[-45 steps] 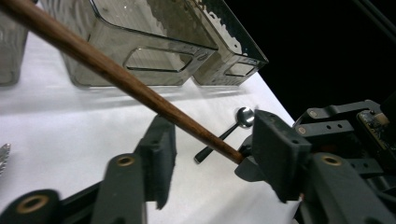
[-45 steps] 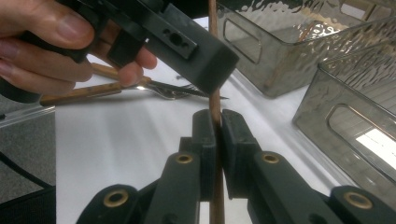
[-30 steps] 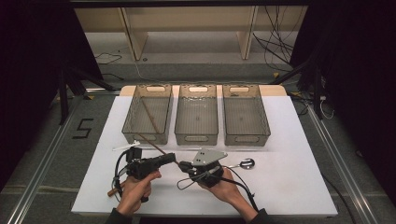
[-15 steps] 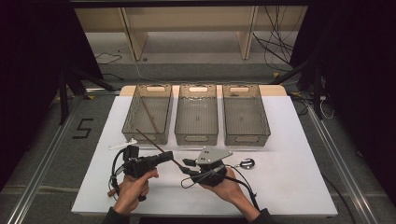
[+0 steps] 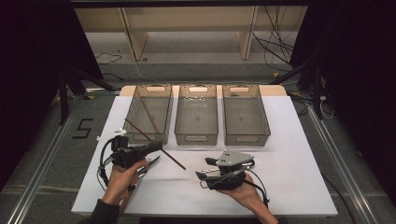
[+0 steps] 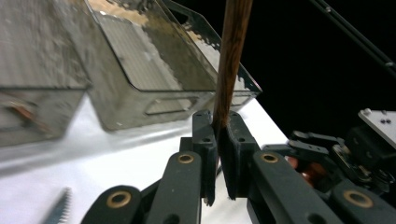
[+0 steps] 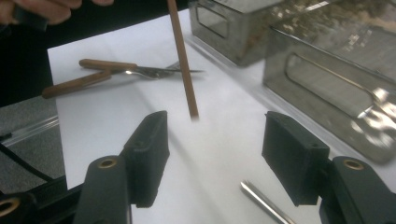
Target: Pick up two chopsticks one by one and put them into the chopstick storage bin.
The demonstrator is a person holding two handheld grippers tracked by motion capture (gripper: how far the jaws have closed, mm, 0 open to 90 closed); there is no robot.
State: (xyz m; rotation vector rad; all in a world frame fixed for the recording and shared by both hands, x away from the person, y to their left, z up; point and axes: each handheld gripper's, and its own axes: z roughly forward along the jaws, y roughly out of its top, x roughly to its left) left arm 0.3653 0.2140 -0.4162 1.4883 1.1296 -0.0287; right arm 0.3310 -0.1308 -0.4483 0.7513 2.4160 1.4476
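- The left gripper fingers clamp a brown chopstick, raised over the white surface before the left bin.
- The right gripper, fingers just opened wide, holds nothing.
- The single thin grip could let the chopstick pivot and miss the bin.

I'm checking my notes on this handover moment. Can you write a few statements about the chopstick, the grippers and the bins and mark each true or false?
1. The left gripper is shut on the brown chopstick. True.
2. The right gripper clamps the chopstick. False: its jaws stand apart, having just been opening, and the stick's tip hangs free beyond them.
3. Three clear bins stand side by side on the white table. True.
4. The wooden-handled cutlery lies inside a bin. False: it lies on the table.
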